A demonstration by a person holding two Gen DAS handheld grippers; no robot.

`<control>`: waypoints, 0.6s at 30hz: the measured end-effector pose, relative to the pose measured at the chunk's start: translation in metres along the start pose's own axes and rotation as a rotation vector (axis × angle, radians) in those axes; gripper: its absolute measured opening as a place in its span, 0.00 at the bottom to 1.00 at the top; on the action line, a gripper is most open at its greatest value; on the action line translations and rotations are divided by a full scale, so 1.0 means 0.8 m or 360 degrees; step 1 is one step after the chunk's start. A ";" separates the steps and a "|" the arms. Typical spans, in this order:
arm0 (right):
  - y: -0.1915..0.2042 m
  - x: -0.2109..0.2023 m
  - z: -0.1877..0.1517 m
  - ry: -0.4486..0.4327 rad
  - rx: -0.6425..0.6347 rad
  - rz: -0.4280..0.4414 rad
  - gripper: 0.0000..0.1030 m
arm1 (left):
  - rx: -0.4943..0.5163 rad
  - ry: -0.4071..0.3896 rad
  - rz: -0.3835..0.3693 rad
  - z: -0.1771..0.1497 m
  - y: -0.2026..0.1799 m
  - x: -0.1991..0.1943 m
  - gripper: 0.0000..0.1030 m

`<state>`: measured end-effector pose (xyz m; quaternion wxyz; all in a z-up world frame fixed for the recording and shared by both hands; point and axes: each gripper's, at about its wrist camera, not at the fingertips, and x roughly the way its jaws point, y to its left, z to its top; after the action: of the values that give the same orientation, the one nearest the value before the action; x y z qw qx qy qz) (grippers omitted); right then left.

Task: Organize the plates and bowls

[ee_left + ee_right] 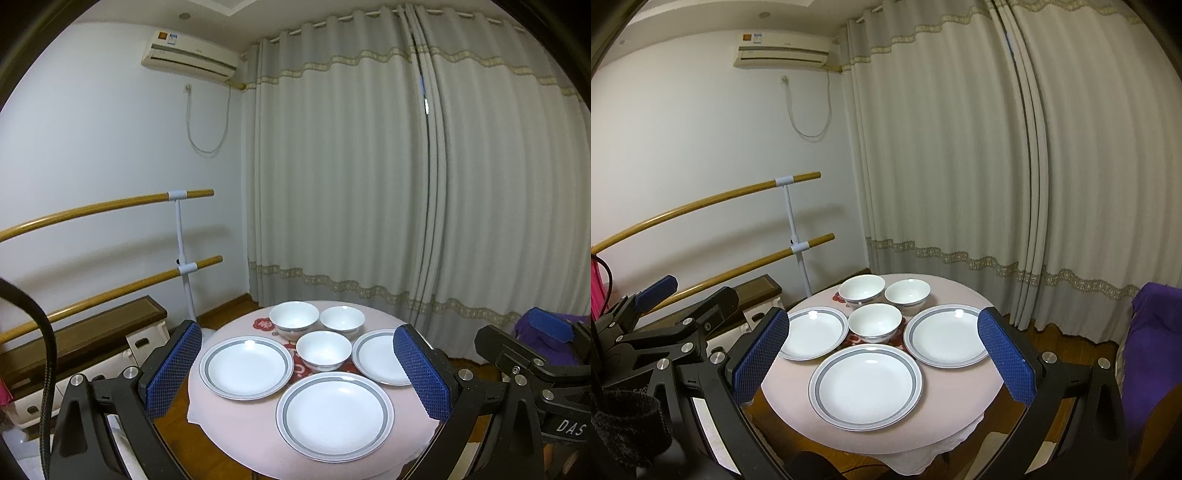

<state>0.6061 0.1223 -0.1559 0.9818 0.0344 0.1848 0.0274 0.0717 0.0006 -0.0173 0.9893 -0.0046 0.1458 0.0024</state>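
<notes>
The left gripper's (297, 373) blue pad covers the right plate's (378, 356) edge. Three plates (865, 382) and three bowls (874, 322) sit separately on the round pink surface (960, 391), ahead of both grippers. The right gripper (882, 354) and the left hold nothing, jaws spread wide.

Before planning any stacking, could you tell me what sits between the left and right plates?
The nearest bowl sits between the left plate and right plate, clearest in the right wrist view.

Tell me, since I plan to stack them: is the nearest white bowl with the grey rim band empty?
Empty. The nearest white grey-banded bowl stands upright, and its inside shows only bare white glaze.
</notes>
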 end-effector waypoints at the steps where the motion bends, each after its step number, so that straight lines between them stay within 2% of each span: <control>1: -0.001 0.004 0.000 0.0012 0.0002 -0.0001 1.00 | -0.0006 0.0010 -0.0005 -0.001 0.001 0.003 0.99; 6: -0.011 0.028 -0.006 0.0062 0.0034 0.0000 1.00 | -0.0004 0.0037 -0.0036 -0.009 0.012 0.027 0.99; 8: -0.022 0.045 -0.014 0.0107 0.0061 -0.0018 1.00 | -0.0009 0.0092 -0.0011 -0.016 0.021 0.045 0.99; 12: -0.044 0.090 -0.039 0.0249 0.0131 -0.0011 1.00 | -0.0037 0.0274 0.0010 -0.037 0.036 0.092 0.99; 15: -0.053 0.127 -0.062 0.0369 0.0152 -0.0019 0.99 | -0.0053 0.0436 -0.0018 -0.056 0.045 0.129 0.99; 18: -0.061 0.163 -0.088 0.0487 0.0192 0.0031 0.89 | -0.0065 0.0587 -0.0040 -0.075 0.051 0.162 0.97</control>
<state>0.7040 0.0866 -0.2719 0.9380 0.0904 0.3331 0.0307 0.1783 0.0411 -0.1125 0.9455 -0.0270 0.3245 -0.0080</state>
